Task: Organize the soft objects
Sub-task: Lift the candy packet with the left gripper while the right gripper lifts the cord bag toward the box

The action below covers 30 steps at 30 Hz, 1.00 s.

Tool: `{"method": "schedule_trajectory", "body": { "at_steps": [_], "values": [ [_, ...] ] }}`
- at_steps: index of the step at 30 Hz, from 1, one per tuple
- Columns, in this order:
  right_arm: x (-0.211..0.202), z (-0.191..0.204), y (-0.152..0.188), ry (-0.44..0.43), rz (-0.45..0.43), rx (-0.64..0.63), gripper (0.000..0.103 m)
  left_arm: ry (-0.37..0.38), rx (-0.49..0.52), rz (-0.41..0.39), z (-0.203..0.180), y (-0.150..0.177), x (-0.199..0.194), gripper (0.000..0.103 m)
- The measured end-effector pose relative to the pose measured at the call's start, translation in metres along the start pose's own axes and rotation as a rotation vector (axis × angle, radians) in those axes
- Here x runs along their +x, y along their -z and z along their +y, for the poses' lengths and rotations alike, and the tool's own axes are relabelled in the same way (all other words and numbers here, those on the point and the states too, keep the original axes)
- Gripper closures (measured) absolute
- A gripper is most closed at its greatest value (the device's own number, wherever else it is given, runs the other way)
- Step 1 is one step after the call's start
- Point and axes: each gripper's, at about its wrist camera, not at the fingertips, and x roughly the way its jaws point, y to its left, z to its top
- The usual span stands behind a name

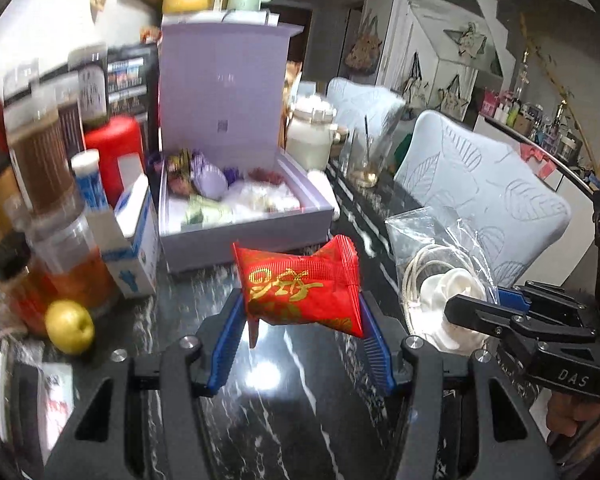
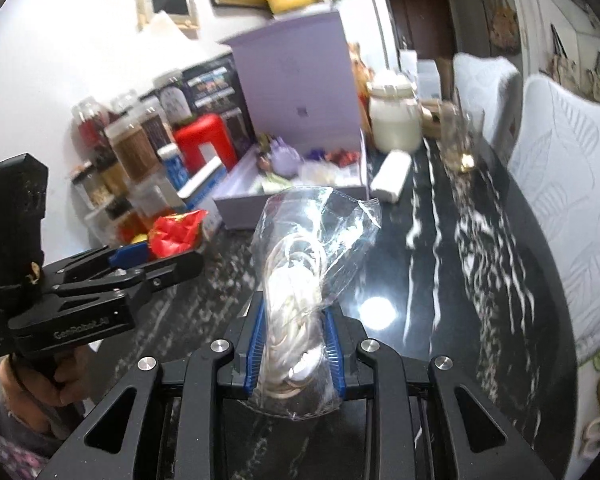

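Note:
My left gripper (image 1: 300,316) is shut on a red packet with gold print (image 1: 300,284) and holds it above the dark marble table, in front of the open lilac box (image 1: 244,236). The box holds several small soft items. My right gripper (image 2: 294,336) is shut on a clear plastic bag with a coiled white cord (image 2: 300,264) and holds it above the table. In the left wrist view that bag (image 1: 440,280) hangs to the right of the red packet. In the right wrist view the left gripper (image 2: 156,256) holds the red packet (image 2: 176,232) at the left.
Jars and bottles (image 1: 40,168), a red container (image 1: 116,148), a blue-white carton (image 1: 136,240) and a yellow apple (image 1: 70,326) crowd the left side. A white jar (image 1: 312,136) and glass (image 1: 368,160) stand right of the box. Pale chairs (image 1: 492,196) line the table's right edge.

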Motion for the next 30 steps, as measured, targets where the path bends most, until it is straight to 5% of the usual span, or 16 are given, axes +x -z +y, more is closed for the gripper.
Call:
{"method": "schedule_trajectory", "body": {
  "at_steps": [16, 30],
  "values": [
    [-0.027, 0.01, -0.072, -0.032, -0.169, -0.084, 0.076, -0.037, 0.095, -0.188, -0.008, -0.071, -0.027, 0.048],
    [-0.009, 0.005, -0.138, -0.068, -0.268, -0.141, 0.076, -0.069, 0.099, -0.271, 0.006, -0.131, -0.009, 0.048]
  ]
}}
